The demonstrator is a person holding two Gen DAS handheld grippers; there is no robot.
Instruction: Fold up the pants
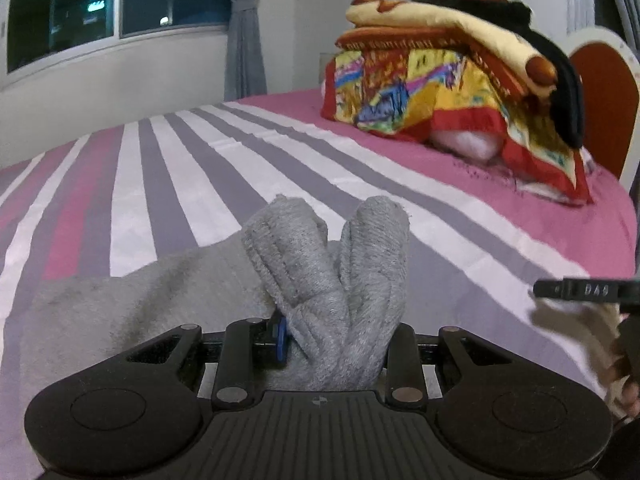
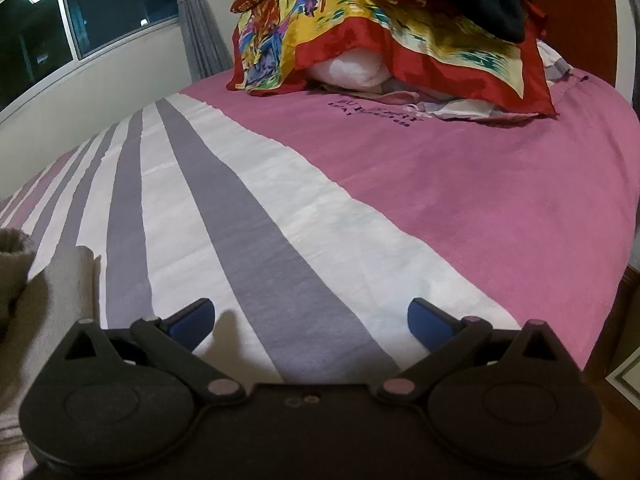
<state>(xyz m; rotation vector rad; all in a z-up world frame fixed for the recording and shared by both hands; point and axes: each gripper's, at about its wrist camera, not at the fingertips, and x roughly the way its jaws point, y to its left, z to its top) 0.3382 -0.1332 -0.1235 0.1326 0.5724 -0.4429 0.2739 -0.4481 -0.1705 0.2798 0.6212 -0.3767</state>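
Observation:
The grey fleece pants (image 1: 328, 264) lie on the striped bed sheet (image 1: 168, 168). My left gripper (image 1: 334, 340) is shut on a bunched part of them, and two cuff-like ends stick up from between the jaws. The rest of the pants spreads to the left (image 1: 120, 304). In the right wrist view my right gripper (image 2: 310, 318) is open and empty, low over the sheet (image 2: 256, 216). A bit of the grey pants (image 2: 24, 272) shows at its left edge. The right gripper's tip (image 1: 580, 290) shows at the right in the left wrist view.
A pile of colourful folded blankets and pillows (image 1: 452, 76) sits at the head of the bed, also seen in the right wrist view (image 2: 380, 32). A window and grey curtain (image 1: 244, 28) are on the far wall. The bed's right edge (image 2: 628, 248) is close.

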